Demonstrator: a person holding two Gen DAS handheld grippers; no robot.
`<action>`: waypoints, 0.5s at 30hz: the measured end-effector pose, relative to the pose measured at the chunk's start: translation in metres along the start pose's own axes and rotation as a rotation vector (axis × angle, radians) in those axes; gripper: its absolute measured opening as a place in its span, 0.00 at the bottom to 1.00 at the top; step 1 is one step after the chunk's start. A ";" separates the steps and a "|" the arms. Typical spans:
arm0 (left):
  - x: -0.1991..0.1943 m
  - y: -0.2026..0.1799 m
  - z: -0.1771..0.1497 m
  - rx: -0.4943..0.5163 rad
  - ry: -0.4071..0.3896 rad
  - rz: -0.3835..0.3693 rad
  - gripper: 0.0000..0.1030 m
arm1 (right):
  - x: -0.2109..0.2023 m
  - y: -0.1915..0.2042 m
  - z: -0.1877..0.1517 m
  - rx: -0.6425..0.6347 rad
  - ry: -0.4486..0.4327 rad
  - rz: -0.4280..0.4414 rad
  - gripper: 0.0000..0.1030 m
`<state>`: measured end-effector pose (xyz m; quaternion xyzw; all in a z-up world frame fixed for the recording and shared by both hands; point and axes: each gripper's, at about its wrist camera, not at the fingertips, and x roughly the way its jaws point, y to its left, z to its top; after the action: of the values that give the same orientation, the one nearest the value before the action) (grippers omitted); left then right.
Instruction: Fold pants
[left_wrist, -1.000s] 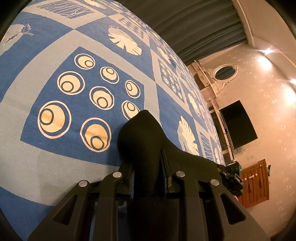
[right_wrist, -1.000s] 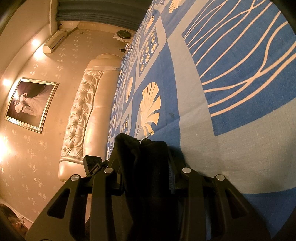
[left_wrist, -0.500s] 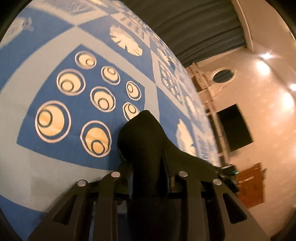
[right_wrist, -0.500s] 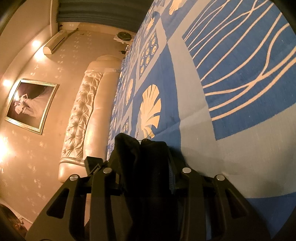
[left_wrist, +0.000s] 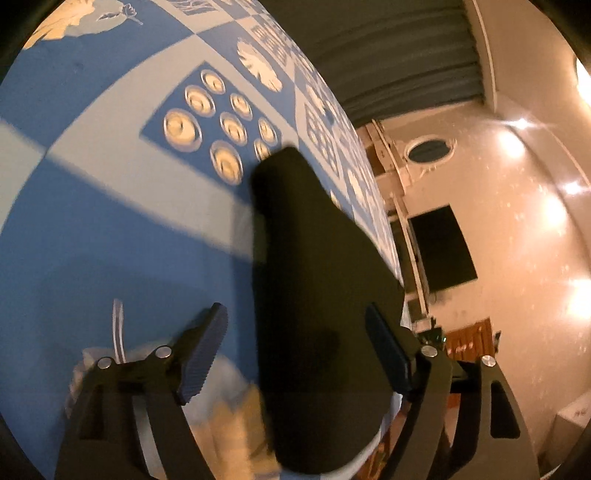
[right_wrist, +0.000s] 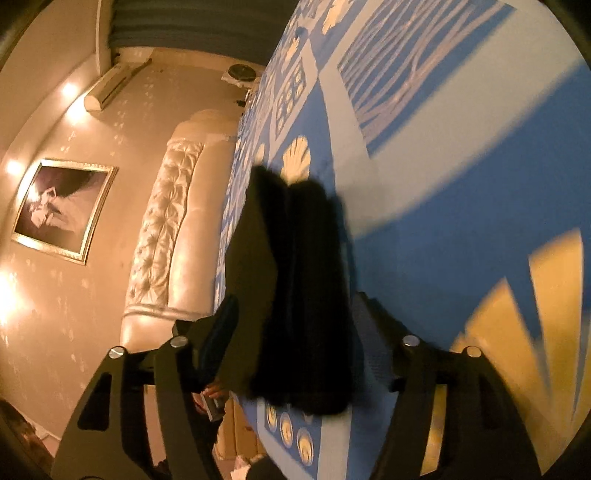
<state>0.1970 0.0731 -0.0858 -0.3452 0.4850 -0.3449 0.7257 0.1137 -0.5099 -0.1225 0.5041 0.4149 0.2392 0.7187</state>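
Note:
The black pants (left_wrist: 317, 295) lie folded in a narrow bundle on the blue patterned bedspread (left_wrist: 110, 229). My left gripper (left_wrist: 299, 347) is open, its fingers spread either side of the near end of the bundle without gripping it. In the right wrist view the same pants (right_wrist: 299, 295) lie between the spread fingers of my right gripper (right_wrist: 295, 332), which is open too. The bundle's end nearest each camera is hidden behind the gripper frame.
The bedspread (right_wrist: 443, 221) covers a large bed. A tufted cream headboard (right_wrist: 166, 229) and a framed picture (right_wrist: 62, 206) are on the left wall. A dark TV (left_wrist: 439, 251), a wooden cabinet (left_wrist: 469, 339) and grey curtains (left_wrist: 388, 48) show past the bed edge.
Both grippers were shut on the black pants; both have opened and pulled back, leaving the folded bundle lying on the bedspread.

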 end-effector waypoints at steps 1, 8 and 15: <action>0.001 -0.002 -0.006 0.003 0.007 0.002 0.75 | 0.001 0.001 -0.008 -0.004 0.016 -0.002 0.64; 0.015 -0.015 -0.024 -0.004 0.033 -0.004 0.76 | 0.013 0.008 -0.031 -0.004 0.050 0.014 0.66; 0.022 -0.014 -0.033 -0.048 0.026 0.074 0.40 | 0.018 0.001 -0.039 0.026 0.023 0.007 0.34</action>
<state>0.1699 0.0419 -0.0945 -0.3398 0.5151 -0.3103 0.7231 0.0904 -0.4753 -0.1336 0.5123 0.4243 0.2422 0.7063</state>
